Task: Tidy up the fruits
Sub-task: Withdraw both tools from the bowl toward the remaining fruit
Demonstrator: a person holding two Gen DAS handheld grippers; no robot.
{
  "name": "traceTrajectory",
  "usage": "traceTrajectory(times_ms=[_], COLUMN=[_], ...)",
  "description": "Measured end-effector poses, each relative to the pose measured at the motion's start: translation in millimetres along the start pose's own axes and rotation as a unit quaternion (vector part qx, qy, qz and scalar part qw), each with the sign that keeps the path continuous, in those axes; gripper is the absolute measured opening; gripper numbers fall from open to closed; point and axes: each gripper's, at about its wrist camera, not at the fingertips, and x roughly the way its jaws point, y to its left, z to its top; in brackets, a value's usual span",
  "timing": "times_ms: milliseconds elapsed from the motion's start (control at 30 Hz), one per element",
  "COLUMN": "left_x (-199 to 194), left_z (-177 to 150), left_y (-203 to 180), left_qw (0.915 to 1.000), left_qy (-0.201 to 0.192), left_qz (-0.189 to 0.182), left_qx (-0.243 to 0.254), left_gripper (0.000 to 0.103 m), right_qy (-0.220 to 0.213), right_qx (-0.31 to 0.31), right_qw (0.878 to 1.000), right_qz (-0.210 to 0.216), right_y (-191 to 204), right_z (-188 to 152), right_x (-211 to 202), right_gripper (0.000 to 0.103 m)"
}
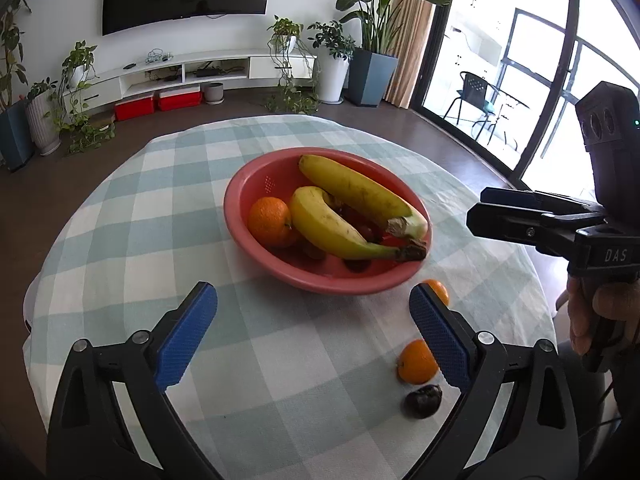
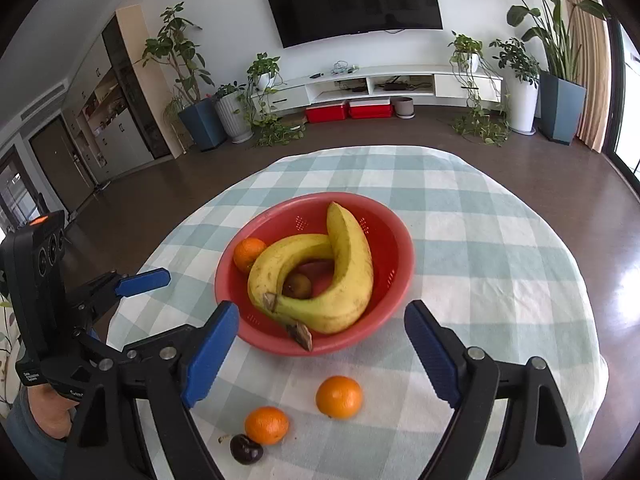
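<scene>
A red bowl (image 1: 240, 184) (image 2: 404, 240) on the checked tablecloth holds two bananas (image 1: 352, 188) (image 2: 352, 252), an orange (image 1: 269, 221) (image 2: 248, 254) and small dark fruits (image 2: 298, 284). On the cloth in front of it lie two oranges (image 2: 339, 396) (image 2: 267, 425) and a dark fruit (image 2: 246, 449); the left wrist view has them low right, one orange (image 1: 416, 362) beside the dark fruit (image 1: 423, 400). My left gripper (image 1: 316, 320) is open and empty, short of the bowl. My right gripper (image 2: 320, 312) is open and empty above the loose oranges.
The round table (image 2: 480, 240) drops off to dark floor on all sides. A hand (image 1: 600, 312) grips the right tool's handle at the right edge. Behind stand a low white cabinet (image 2: 400, 84), potted plants (image 2: 236, 112) and glass doors (image 1: 540, 80).
</scene>
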Motion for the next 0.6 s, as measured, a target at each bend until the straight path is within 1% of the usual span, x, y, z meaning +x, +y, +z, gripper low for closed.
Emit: traceTrajectory(times_ms=[100, 200, 333, 433, 500, 600], left_x=[-9, -15, -16, -13, -9, -4], left_z=[-18, -36, -60, -76, -83, -90], left_y=[-13, -32, -55, -69, -75, -82], left_qw=[1.0000, 0.9997, 0.9986, 0.9978, 0.9975, 0.9974], left_qy=[0.007, 0.016, 0.034, 0.047, 0.054, 0.059], left_qz=[-0.003, -0.008, -0.014, -0.015, -0.020, -0.014], left_qx=[0.002, 0.019, 0.038, 0.043, 0.040, 0.039], left_gripper=[0.098, 0.098, 0.098, 0.098, 0.098, 0.098], right_qy=[-0.001, -0.003, 0.001, 0.006, 0.009, 0.015], right_qx=[0.030, 0.058, 0.099, 0.126, 0.127, 0.116], right_qw=[1.000, 0.998, 0.995, 0.992, 0.992, 0.993], right_qz=[0.008, 0.009, 0.004, 0.007, 0.007, 0.003], right_y=[-8, -15, -24, -28, -25, -18], right_z=[-23, -49, -84, -105, -114, -125], right_x=[-14, -27, -38, -40, -40, -39], right_gripper=[0.089, 0.089, 0.089, 0.089, 0.089, 0.089])
